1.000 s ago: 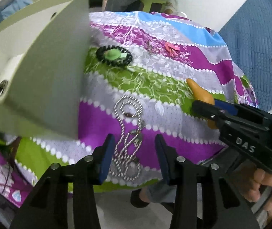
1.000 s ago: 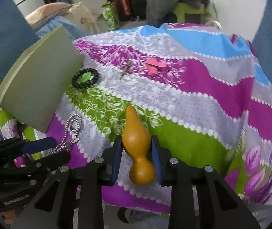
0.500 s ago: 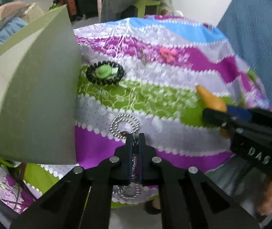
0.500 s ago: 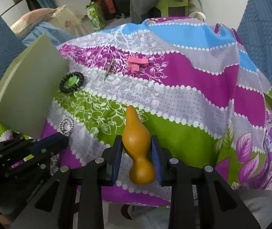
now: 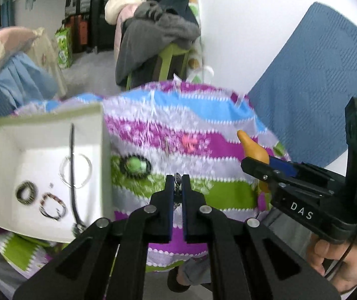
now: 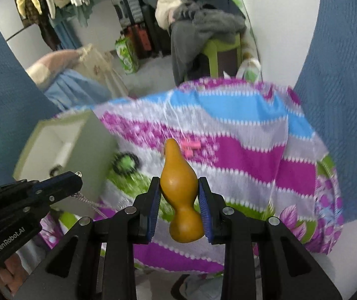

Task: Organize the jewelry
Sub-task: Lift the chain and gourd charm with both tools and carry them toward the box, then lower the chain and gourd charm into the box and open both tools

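While our left tool [image 5: 177,190] is pinched together on the silver chain [image 6: 88,201], we carry that necklace clear of the counter [image 5: 218,160]; in the left wrist view only a few links show between the blue pads [image 5: 170,195], and in the right wrist view the rest hangs down from the tool's tip at about 8 o'clock, in front of the box wall. Our right tool [image 6: 179,200] is clamped on the orange gourd-shaped piece [image 6: 178,175], its narrow neck pointing toward 12 o'clock and its rounded base sitting low between the jaws. In the left wrist view that right tool comes in from 3 o'clock, the gourd's tip poking past its jaws, and the hand [image 5: 338,257] behind it shows at 4 o'clock.

At 9 o'clock in the left wrist view lies the pale green box [image 5: 103,150], open toward us. Inside it we see a thin clear bangle [image 5: 64,166], a dark cord [image 5: 72,165] lying across the bangle, a dark beaded bracelet [image 5: 25,192] and a red-and-dark beaded bracelet [image 5: 53,205] just beside it.

On the striped floral cloth, just beside the box at its 3 o'clock, sits a black ring with a green centre [image 5: 134,166]. Farther up, toward 12 o'clock, lie a pink clip [image 5: 189,142] and a small thin metal item [image 5: 166,146], too blurred to name. Both views are smeared.
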Motion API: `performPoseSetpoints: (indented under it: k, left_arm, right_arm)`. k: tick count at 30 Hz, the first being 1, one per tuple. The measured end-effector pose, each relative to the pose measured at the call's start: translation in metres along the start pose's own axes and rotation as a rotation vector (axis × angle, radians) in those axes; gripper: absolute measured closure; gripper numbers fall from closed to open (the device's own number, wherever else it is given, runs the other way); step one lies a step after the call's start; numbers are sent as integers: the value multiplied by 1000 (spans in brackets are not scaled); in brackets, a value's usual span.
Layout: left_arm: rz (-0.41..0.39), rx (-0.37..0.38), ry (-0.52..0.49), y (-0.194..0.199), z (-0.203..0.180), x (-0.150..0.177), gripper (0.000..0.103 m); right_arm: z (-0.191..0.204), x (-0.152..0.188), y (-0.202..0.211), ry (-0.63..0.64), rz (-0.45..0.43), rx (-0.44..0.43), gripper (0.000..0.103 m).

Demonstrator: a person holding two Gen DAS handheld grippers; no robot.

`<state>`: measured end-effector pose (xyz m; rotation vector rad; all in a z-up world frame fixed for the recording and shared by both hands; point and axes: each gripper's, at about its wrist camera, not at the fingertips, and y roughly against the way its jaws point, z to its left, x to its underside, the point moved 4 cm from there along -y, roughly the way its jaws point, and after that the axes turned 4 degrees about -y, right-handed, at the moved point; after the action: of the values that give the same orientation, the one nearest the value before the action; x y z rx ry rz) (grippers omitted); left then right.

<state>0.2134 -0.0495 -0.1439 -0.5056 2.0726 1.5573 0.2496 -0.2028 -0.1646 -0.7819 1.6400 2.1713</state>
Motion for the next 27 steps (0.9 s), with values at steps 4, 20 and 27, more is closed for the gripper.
performPoseSetpoints:
  k: [4, 20, 27]
  left_arm:
    - [-55, 10, -5, 31, 6, -23, 98]
    - [-189, -51, -10, 130, 57, -88, 98]
    - [-206, -59, 23, 157, 90, -95, 98]
  right_arm:
    - [17, -22, 19, 17, -44, -12, 76]
    - [118, -90, 81, 92, -161, -101, 76]
    - [158, -97, 76, 117, -145, -124, 76]
